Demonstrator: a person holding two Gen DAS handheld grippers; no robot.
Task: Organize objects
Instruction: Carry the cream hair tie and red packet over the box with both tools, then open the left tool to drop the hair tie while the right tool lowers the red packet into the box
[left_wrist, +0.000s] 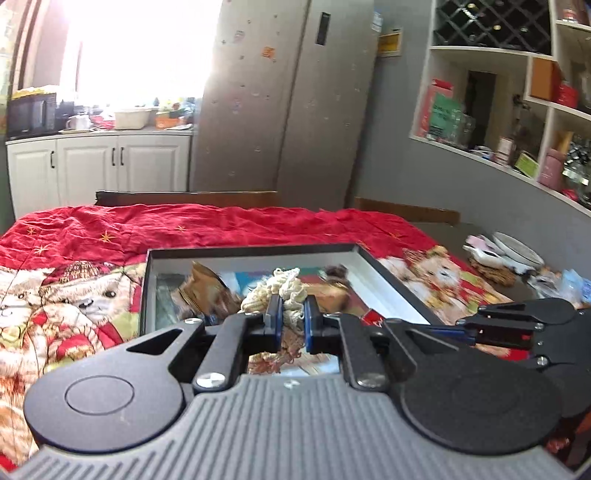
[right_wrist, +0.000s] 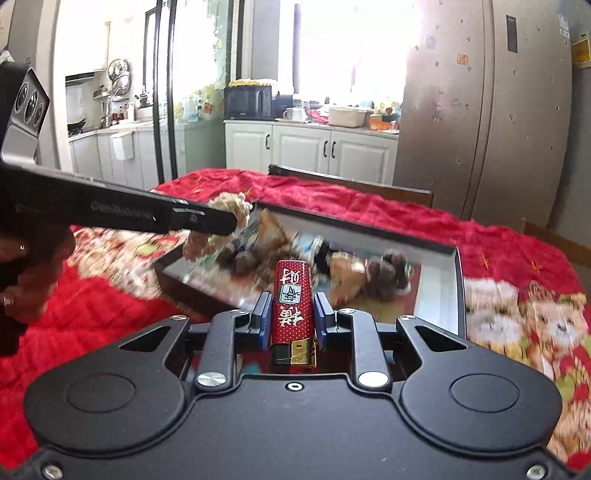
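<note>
Left tongs (left_wrist: 292, 314) grip the cream rope (left_wrist: 284, 291), right tongs (right_wrist: 290, 314) grip the red lighter (right_wrist: 293, 299); above the black tray (left_wrist: 255, 250), lower each squarely inside its rim before releasing.

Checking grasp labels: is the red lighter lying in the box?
No, the red lighter is clamped between the right gripper fingers, above the box.

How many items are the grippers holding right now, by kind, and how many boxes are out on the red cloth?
Rope bundle, cream, in left gripper: 1
Lighter, red, in right gripper: 1
Open box on the cloth: 1
Total: 3
</note>
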